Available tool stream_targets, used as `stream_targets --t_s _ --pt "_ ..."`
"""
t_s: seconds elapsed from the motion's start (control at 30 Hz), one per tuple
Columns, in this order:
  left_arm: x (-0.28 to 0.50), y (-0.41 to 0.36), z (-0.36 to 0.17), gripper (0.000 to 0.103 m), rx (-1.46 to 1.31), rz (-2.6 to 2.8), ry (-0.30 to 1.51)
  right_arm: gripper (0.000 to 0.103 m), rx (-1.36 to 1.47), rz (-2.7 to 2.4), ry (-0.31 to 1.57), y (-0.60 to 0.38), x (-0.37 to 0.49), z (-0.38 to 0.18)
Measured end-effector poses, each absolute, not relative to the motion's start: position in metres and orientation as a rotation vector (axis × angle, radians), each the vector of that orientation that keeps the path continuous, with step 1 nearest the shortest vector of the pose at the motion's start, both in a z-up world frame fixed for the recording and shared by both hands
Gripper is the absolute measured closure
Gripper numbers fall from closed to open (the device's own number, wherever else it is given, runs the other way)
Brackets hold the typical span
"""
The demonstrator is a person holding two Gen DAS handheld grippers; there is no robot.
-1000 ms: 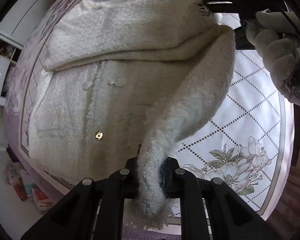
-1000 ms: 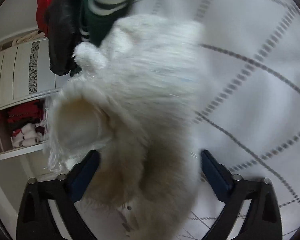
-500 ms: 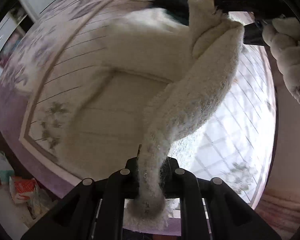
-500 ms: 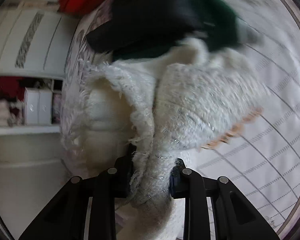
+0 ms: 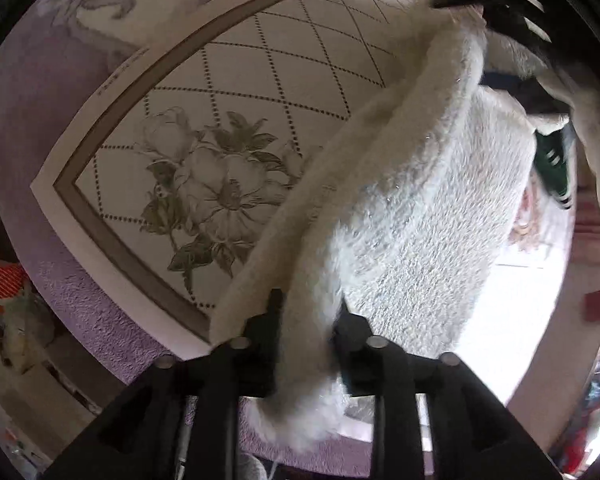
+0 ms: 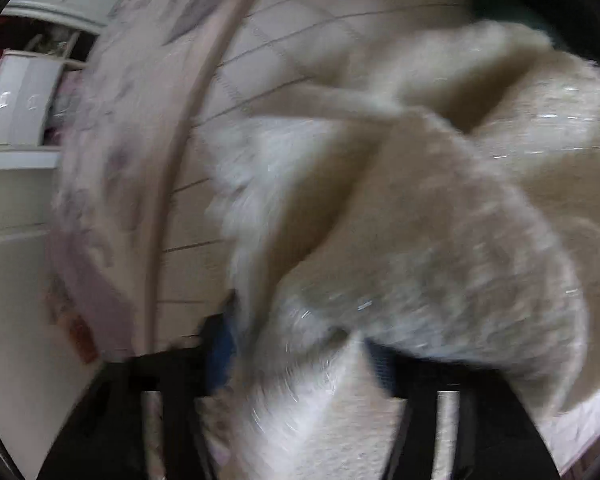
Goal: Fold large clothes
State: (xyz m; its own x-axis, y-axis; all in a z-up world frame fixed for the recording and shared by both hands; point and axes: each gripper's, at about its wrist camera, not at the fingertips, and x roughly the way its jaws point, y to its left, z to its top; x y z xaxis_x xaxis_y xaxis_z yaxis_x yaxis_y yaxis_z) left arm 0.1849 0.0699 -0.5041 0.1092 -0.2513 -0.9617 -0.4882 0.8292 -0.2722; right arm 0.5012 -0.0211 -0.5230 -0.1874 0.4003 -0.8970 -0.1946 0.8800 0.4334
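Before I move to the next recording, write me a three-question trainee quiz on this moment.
1. True or false: the left tool is shut on the fluffy white garment.
2. What is printed on the bed cover beside the garment? A) flowers B) stripes C) stars
3. Fill in: the right wrist view is too ____ to show sharp detail of the right tool.

Key: 1 true; 2 A; 3 blurred
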Motion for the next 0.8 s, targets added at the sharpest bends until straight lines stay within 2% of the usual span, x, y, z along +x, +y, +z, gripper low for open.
stream_targets --t_s 0.07,0.1,0.13,0.27,0.37,0.4,0.43,0.5,0.67,0.8 --pt "0.182 0.075 -0.495 0.053 -0.613 0.196 1.468 0.018 0.183 0.554 1.649 -0.038 0.496 -0.506" --pt "0.181 0.077 -0.489 0.037 -0.603 0.201 1.462 0.018 0.17 0.54 1.624 -0.047 0.493 -0.496" --pt "0.181 0.08 -0.485 0.032 -0.601 0.206 1.46 0.018 0.161 0.518 1.591 -0.057 0.491 -0.486" --pt "0.194 0.094 -0.482 0.031 -0.595 0.215 1.43 0.018 0.168 0.378 1.511 -0.101 0.494 -0.461" --pt "0.209 0.091 -0.491 0.031 -0.559 0.208 1.431 0.019 0.196 0.252 1.463 -0.123 0.507 -0.462" --pt "0.217 0.091 -0.496 0.031 -0.549 0.208 1.428 0.026 0.219 0.224 1.458 -0.13 0.515 -0.468" --pt "0.22 0.091 -0.504 0.031 -0.534 0.217 1.434 0.037 0.234 0.214 1.456 -0.13 0.525 -0.477" --pt "0.23 0.092 -0.527 0.031 -0.511 0.235 1.465 0.043 0.221 0.193 1.456 -0.117 0.543 -0.497" --pt "0.237 0.101 -0.57 0.031 -0.551 0.239 1.531 0.043 0.034 0.19 1.448 -0.056 0.584 -0.543" --pt "0.234 0.107 -0.564 0.03 -0.552 0.221 1.527 0.036 -0.139 0.171 1.451 -0.027 0.592 -0.56"
